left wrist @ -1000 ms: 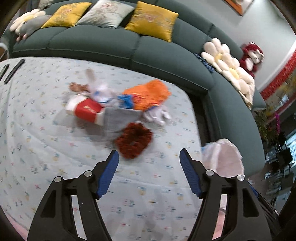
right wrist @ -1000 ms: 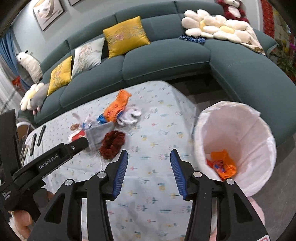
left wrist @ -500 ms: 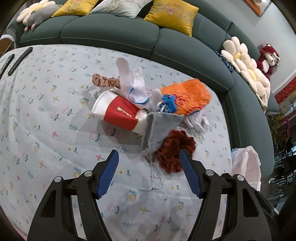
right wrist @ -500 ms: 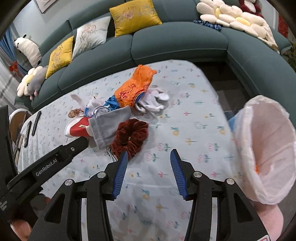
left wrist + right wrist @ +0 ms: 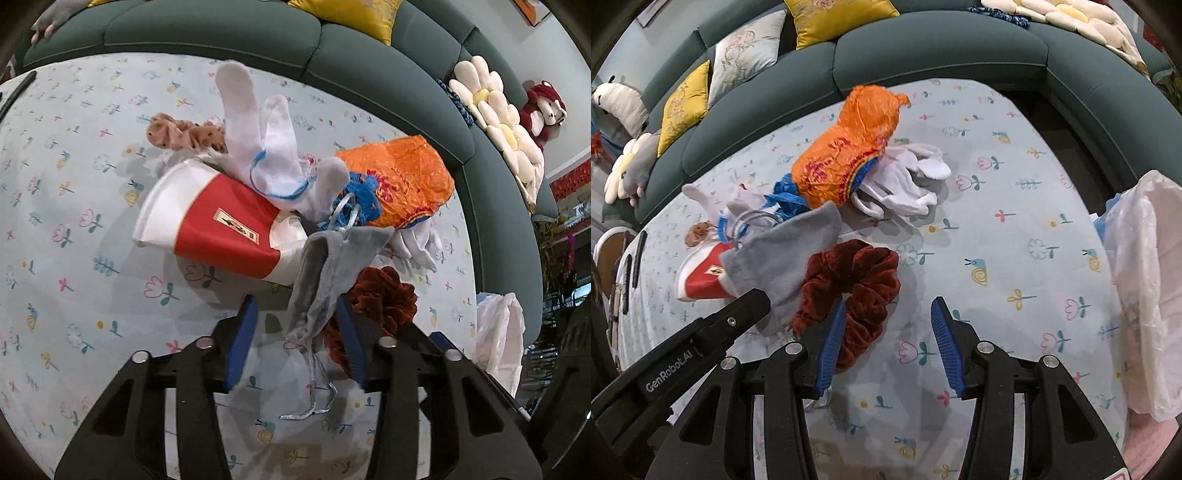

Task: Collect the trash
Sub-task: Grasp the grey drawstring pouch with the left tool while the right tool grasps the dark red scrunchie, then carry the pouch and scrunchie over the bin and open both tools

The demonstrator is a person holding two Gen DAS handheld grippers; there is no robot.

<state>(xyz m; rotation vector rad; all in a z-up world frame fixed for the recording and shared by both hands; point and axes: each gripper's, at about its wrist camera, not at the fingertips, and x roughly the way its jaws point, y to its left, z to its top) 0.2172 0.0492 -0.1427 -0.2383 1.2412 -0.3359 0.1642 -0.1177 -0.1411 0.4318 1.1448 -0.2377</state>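
Over the last second the left gripper [image 5: 295, 339] had dropped from well short of the litter pile to its near edge; its fingers had narrowed and now bracketed the lower end of the grey drawstring pouch [image 5: 328, 269], not yet pinching it. Pouch lay draped over the red-and-white paper cup [image 5: 221, 229], beside the dark red scrunchie [image 5: 849, 280]. Right gripper [image 5: 886, 339] hung wide and empty above the tablecloth [image 5: 1015, 229], with the lined bin [image 5: 1145, 288] at far right. Judged: pouch pickup imminent.
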